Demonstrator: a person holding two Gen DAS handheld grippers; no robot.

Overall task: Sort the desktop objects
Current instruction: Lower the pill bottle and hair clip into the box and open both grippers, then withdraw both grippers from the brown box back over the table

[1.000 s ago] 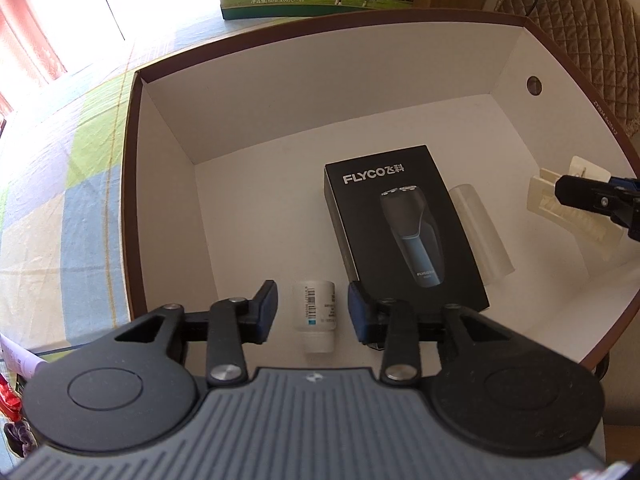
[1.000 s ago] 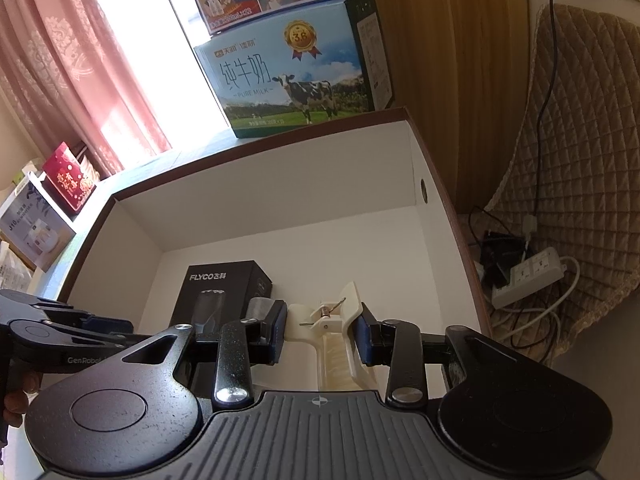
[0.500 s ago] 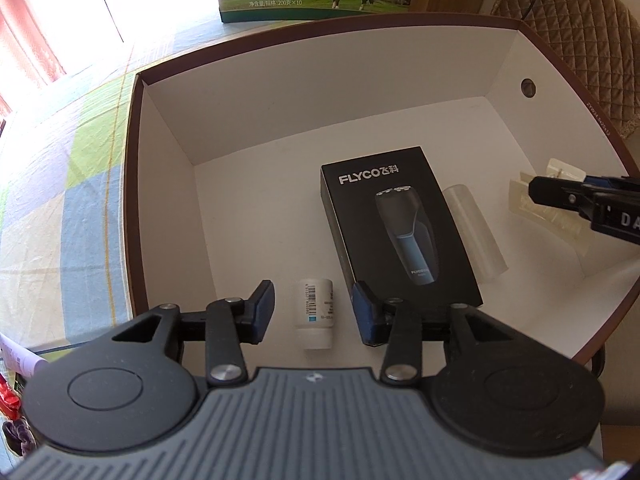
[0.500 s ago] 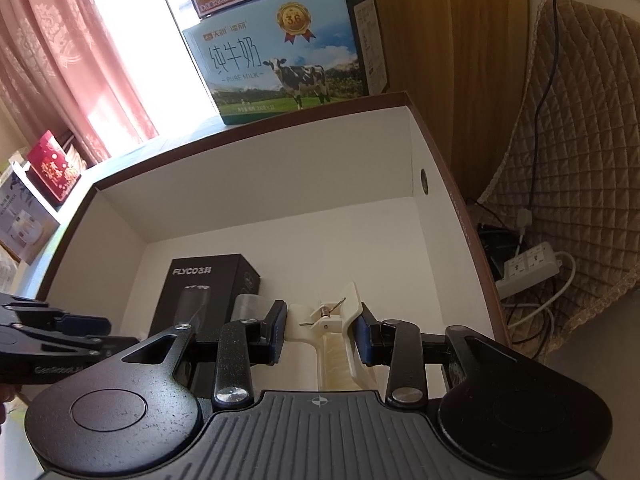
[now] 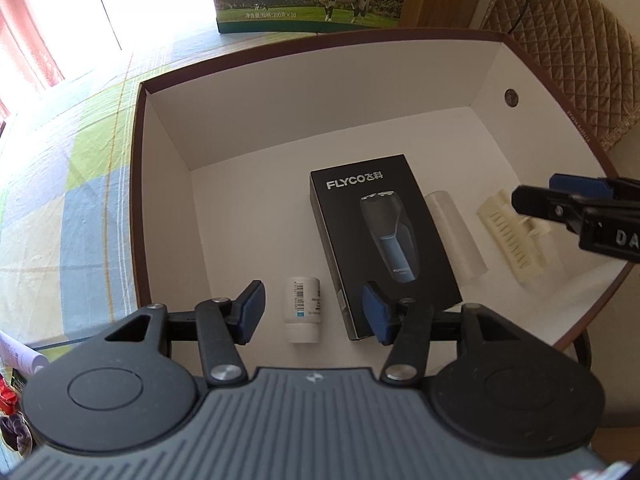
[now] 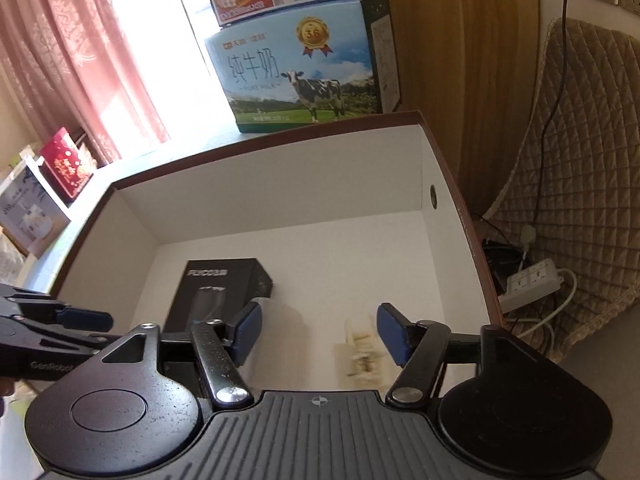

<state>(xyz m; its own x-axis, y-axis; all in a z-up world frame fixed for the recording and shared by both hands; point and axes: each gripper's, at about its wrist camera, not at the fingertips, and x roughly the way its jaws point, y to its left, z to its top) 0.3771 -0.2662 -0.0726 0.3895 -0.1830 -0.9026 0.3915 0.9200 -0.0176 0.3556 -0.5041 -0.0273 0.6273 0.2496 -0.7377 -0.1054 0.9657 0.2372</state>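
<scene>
Your left tool (image 5: 312, 314) hangs over the near end of the white-lined box (image 5: 168, 184), jaws wide apart, holding nothing. The small white bottle (image 5: 303, 309) lies on the box floor betw. its pads, touching neither. Just right of the bottle lies the black FLYCO shaver box (image 5: 380, 240), w/ a clear plastic tube (image 5: 454, 236) beside it. Your right tool (image 6: 318, 334) is also spread wide & empty, over the cream plastic clip (image 6: 362, 350), which lies on the floor nr the box's right wall. The milk carton (image 6: 304, 76) stands on the surface behind the box.
</scene>
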